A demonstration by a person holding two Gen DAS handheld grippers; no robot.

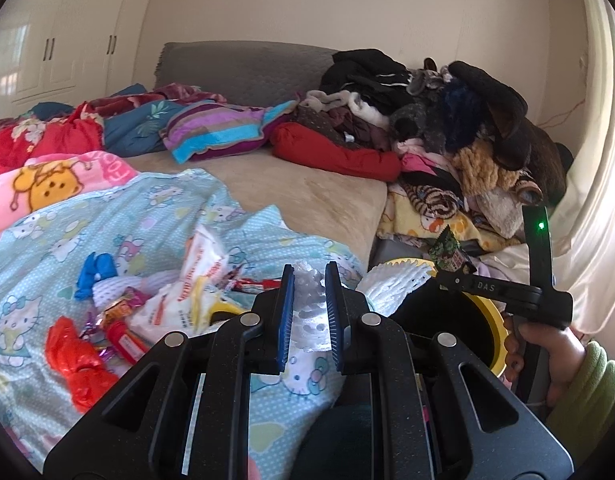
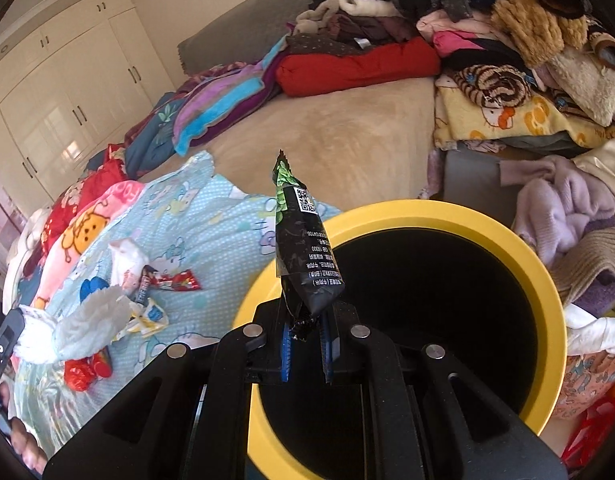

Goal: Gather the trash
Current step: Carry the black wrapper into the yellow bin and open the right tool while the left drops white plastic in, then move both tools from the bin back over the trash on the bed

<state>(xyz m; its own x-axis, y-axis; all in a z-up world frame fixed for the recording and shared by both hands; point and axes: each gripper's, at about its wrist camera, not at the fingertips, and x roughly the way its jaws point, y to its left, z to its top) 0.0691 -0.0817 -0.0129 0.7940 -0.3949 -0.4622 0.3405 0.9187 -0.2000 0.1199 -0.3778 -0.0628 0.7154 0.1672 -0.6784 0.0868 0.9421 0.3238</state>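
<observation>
Hauling two bits of trash to the yellow bin (image 2: 459, 220) at once, drop-off step basically here.

Right tongs (image 2: 306, 334) clamped on the bottom edge of a black-and-green snack packet (image 2: 307, 248), standing upright at 12 o'clock from the jaws, just over the bin's near rim at the 9 o'clock side; needs a nudge toward the dark opening at 2 o'clock, then jaws eased apart. Left tongs (image 1: 310, 308) pinched narrow on a white foam fruit net (image 1: 307, 312), bin off at 3 o'clock, so same again. More wrappers left on the blue cartoon-cat blanket (image 1: 119, 216) at 9 o'clock. Readable stuff: QR code and tiny upside-down print on the packet, not legible; "DAS" on the other tool's arm in the left view.
</observation>
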